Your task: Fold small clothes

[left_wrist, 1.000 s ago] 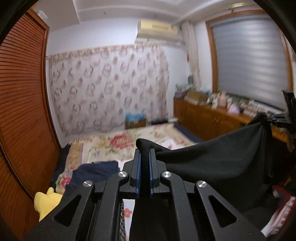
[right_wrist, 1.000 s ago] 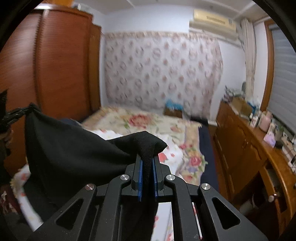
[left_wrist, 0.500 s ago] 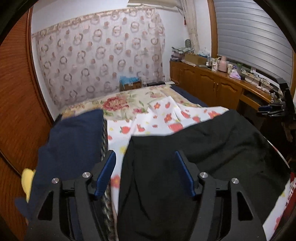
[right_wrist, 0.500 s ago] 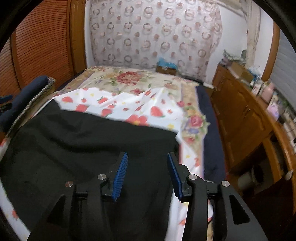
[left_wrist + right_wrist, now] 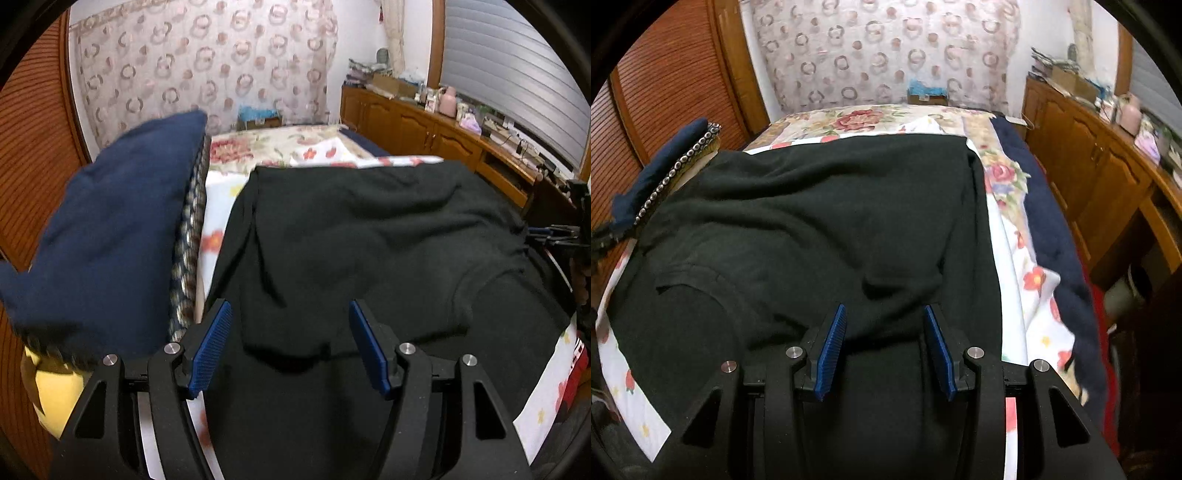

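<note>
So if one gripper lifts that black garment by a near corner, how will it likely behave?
Probably floppy: the black garment lies in soft wrinkles on the floral sheet, so it should drape and sag. It looks knit and matte, so the blue pads likely hold it without slipping. Pushing it would probably bunch it up.

Dim indoor light — fisheye-warped, blurred edges

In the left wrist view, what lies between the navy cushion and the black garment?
A strip of white flower-print sheet separates the navy cushion, with its patterned edge, from the black garment. The left wrist view shows it clearly.
</note>
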